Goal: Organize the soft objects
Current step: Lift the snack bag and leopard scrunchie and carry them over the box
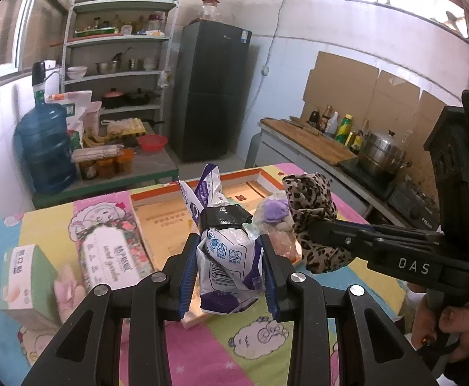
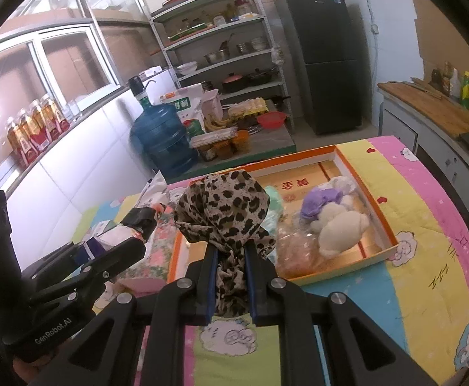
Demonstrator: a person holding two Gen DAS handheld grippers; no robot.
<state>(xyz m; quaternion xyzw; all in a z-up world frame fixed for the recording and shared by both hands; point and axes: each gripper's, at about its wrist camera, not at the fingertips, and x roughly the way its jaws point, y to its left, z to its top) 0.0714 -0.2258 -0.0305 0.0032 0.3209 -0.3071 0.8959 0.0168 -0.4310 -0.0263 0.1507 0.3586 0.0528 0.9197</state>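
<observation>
My left tongs (image 1: pixel 229 267) pinch a white and purple bag (image 1: pixel 226 257) and hold it up over the near edge of the box (image 2: pixel 356 173) on the surface (image 2: pixel 427 257). My right tongs (image 2: pixel 231 276) pinch a spotted cloth (image 2: pixel 224 212), held up just beside the bag. A clear bag of soft toys (image 2: pixel 330 222) lies in the box.

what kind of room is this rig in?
Most likely a home kitchen. A dark fridge stands by a shelf rack loaded with pots and bowls, and a steel steamer pot sits on a cooktop beside a counter of sauce bottles. The work surface is a table under a cartoon cloth.
</observation>
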